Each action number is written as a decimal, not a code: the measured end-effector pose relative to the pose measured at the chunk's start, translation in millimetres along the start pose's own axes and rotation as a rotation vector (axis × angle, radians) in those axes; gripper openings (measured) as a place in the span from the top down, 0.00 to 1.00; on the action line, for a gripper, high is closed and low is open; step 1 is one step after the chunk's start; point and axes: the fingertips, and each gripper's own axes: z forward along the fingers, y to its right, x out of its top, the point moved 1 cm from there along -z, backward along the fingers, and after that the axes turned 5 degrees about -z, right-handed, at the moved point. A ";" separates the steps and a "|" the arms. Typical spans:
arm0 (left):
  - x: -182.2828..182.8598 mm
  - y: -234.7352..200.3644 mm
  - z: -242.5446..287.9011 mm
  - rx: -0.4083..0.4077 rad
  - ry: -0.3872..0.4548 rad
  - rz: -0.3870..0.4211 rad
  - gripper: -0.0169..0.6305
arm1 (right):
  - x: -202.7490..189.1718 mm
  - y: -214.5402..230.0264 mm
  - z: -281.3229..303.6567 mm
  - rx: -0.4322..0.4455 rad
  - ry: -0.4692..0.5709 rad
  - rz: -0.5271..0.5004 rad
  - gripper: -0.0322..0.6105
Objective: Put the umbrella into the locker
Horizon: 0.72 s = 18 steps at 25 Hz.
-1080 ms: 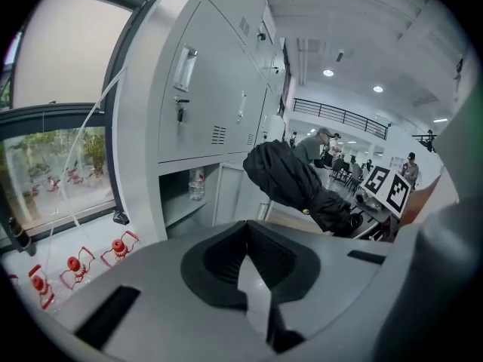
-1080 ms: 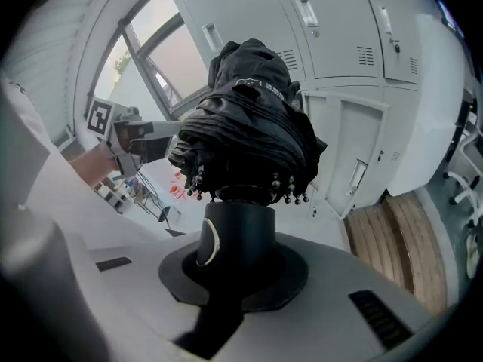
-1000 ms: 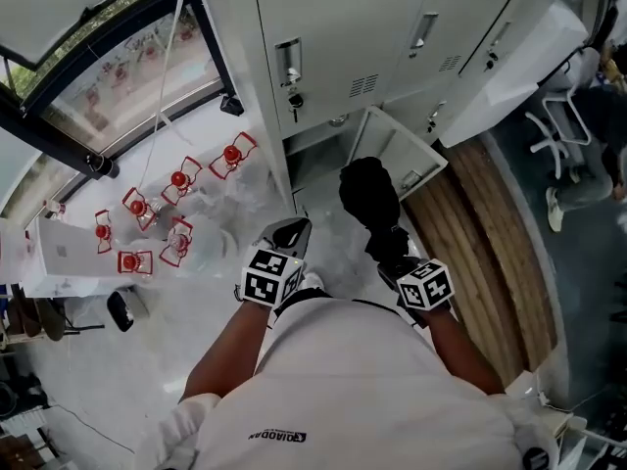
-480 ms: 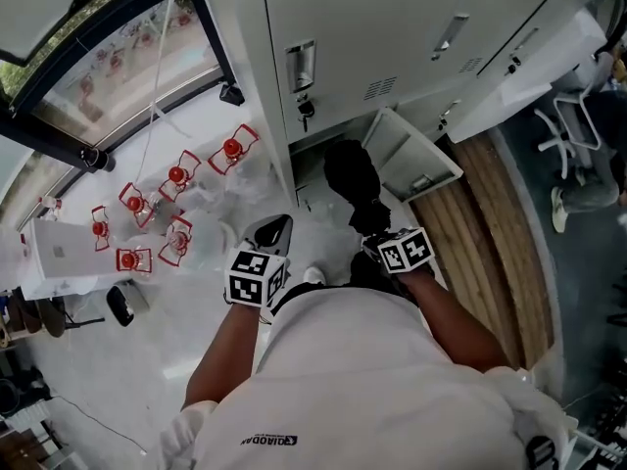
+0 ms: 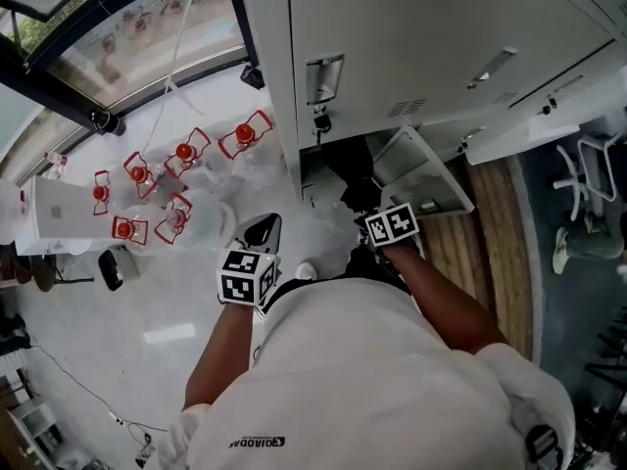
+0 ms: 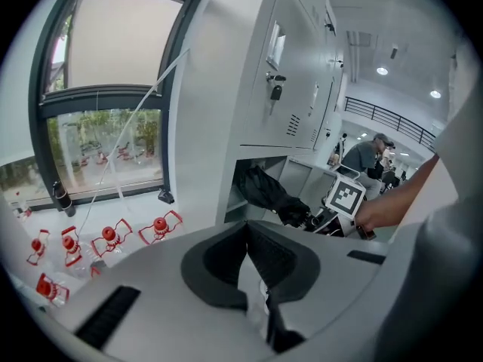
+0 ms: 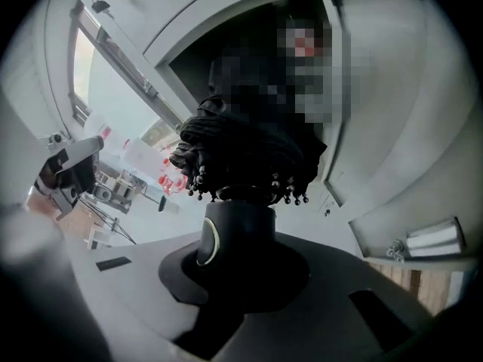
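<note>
The right gripper (image 7: 238, 247) sits right of centre in the head view, its jaws clamped on the black handle (image 7: 230, 221) of the folded black umbrella (image 7: 249, 145). The umbrella points away from the person. Its bundled canopy is at the mouth of the open lower compartment of the grey locker (image 5: 411, 37), at the centre of the head view. How far in it reaches I cannot tell. The compartment's door (image 5: 416, 169) stands swung open just right of the umbrella. The left gripper (image 6: 247, 232), lower left of centre in the head view, has its jaws together with nothing between them, apart from the umbrella. Red-topped bottles (image 5: 181, 155) stand on the pale floor at the upper left.
</note>
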 end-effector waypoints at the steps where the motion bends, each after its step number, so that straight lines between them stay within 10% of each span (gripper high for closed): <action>1: 1.2 -1.3 0.7 0.012 0.002 -0.009 0.95 | 6.2 2.5 4.3 0.004 -0.006 -0.012 0.84; 18: -18.5 -37.6 -40.4 0.220 -0.035 -0.099 0.95 | 145.3 54.9 95.1 -0.071 0.069 0.011 0.84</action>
